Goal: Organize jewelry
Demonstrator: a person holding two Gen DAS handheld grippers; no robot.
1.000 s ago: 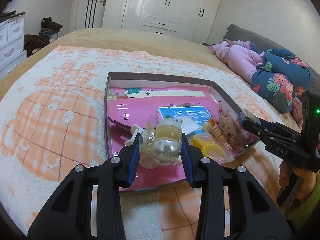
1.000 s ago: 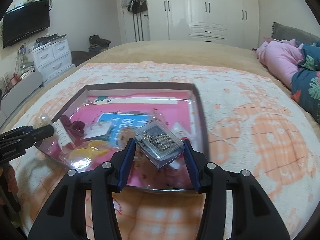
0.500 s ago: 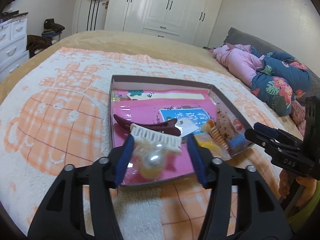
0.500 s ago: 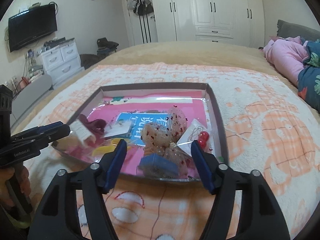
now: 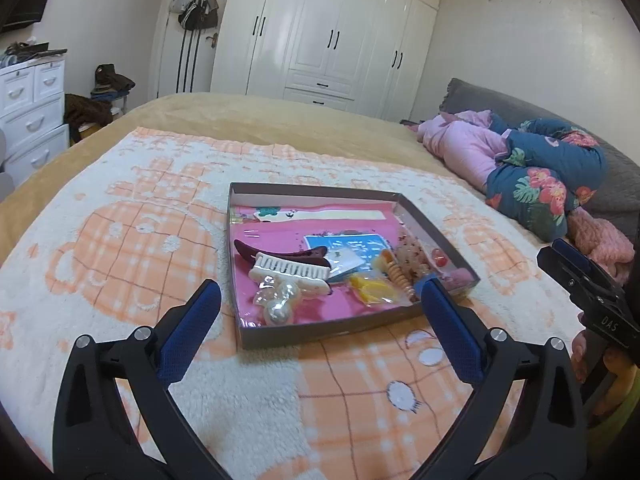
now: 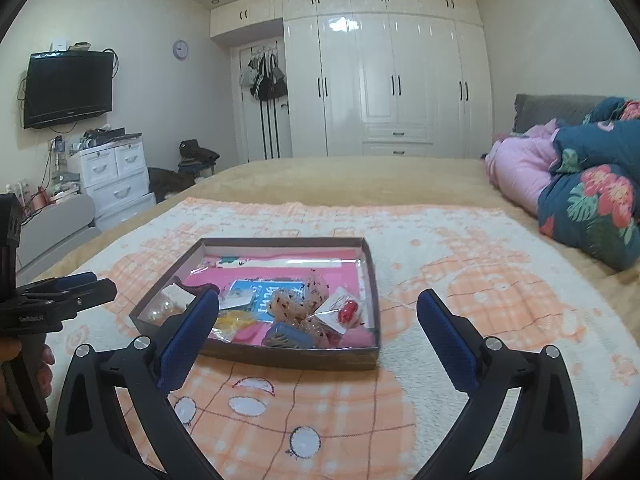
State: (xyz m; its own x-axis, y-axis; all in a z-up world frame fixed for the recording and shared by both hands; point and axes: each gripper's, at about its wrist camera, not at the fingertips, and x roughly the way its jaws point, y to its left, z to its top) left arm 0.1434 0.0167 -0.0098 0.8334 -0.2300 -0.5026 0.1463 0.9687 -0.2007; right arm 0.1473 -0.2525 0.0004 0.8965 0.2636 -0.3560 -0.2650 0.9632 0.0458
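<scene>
A shallow brown box [image 5: 320, 336] with a pink lining lies on the orange-and-white blanket. It holds a clear bag of pearl pieces [image 5: 280, 304], a white comb clip [image 5: 292, 274], a dark red hair clip [image 5: 280, 254], a yellow piece [image 5: 372, 290] and a speckled scrunchie [image 6: 296, 300]. A small clear case [image 6: 288, 336] rests by the near wall. My left gripper [image 5: 320, 286] hovers short of the box, jaws opening wide, nothing between them. My right gripper [image 6: 319, 296] also hangs back, its jaws opening and empty. Each gripper shows at the edge of the other's view.
Rumpled pink and floral bedding [image 5: 540, 176] is heaped at the right against a grey headboard. White drawers [image 6: 116, 176] and a wall TV [image 6: 68, 88] stand to the left, white wardrobes [image 6: 392, 80] behind. A hand [image 6: 24, 364] grips the left tool's handle.
The left gripper let go of the pearl bag and the right let go of the clear case, both into the box. Both grippers spread wide and pulled back and up.
</scene>
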